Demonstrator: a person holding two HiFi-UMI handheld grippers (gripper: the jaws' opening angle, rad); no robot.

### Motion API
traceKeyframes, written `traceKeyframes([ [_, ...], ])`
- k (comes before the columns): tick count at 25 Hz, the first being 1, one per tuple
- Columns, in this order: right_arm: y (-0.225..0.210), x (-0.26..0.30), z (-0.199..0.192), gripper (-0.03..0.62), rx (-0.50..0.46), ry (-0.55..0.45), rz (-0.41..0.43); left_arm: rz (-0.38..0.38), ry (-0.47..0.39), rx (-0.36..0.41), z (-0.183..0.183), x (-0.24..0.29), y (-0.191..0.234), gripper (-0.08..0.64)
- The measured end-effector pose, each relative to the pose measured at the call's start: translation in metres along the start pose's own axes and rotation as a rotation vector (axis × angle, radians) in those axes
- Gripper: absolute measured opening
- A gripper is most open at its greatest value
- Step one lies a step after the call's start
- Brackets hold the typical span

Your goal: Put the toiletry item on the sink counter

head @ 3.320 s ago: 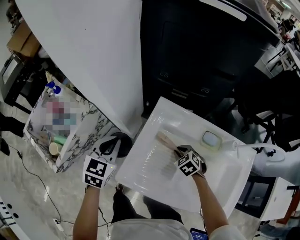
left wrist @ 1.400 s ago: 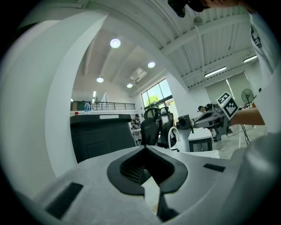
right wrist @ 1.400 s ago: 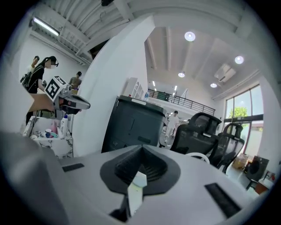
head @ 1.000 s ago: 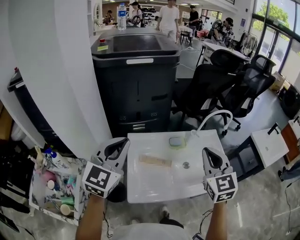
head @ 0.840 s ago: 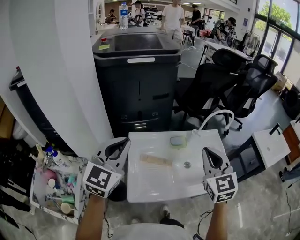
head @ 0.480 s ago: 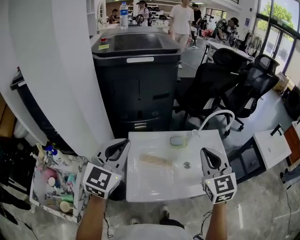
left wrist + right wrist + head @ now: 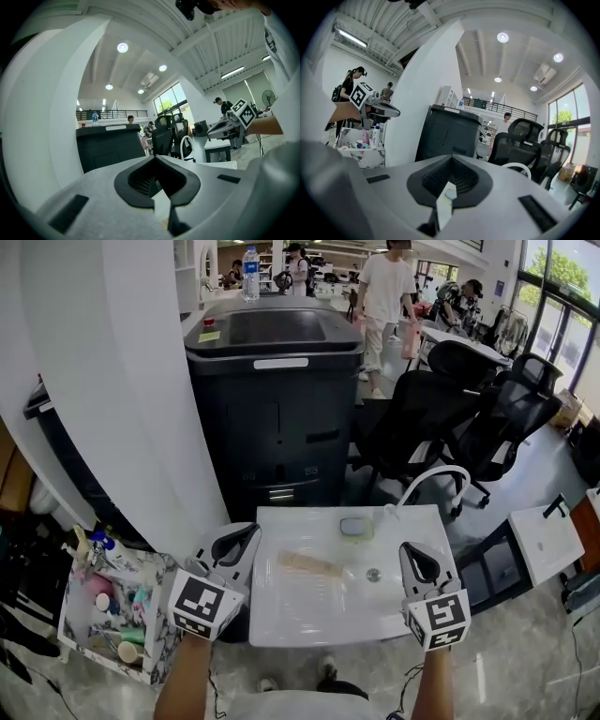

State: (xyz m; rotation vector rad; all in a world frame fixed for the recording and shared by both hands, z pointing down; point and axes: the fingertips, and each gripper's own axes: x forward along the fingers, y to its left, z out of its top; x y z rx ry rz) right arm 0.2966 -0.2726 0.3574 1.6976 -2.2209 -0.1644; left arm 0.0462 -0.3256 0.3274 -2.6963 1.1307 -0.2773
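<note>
The item [image 7: 309, 563] lies flat on the white sink [image 7: 309, 620], left of the drain [image 7: 373, 574] — apart from both grippers. Left gripper [image 7: 239, 538] and right gripper [image 7: 415, 559] flank the sink — jaws clenched together, empty.

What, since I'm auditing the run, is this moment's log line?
left gripper: shut, empty | right gripper: shut, empty | item: on sink

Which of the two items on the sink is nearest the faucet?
The small rounded greenish one at the back edge, beside the faucet; the long tan item lies farther forward.
</note>
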Motion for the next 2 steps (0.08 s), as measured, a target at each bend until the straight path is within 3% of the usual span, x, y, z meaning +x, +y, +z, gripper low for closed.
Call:
traceKeyframes([
  [2, -0.0009, 0.0007, -0.002, -0.005, 0.0, 0.004, 0.004, 0.003, 0.002, -0.001, -0.0002, 0.0013, -0.0004, 0.011],
])
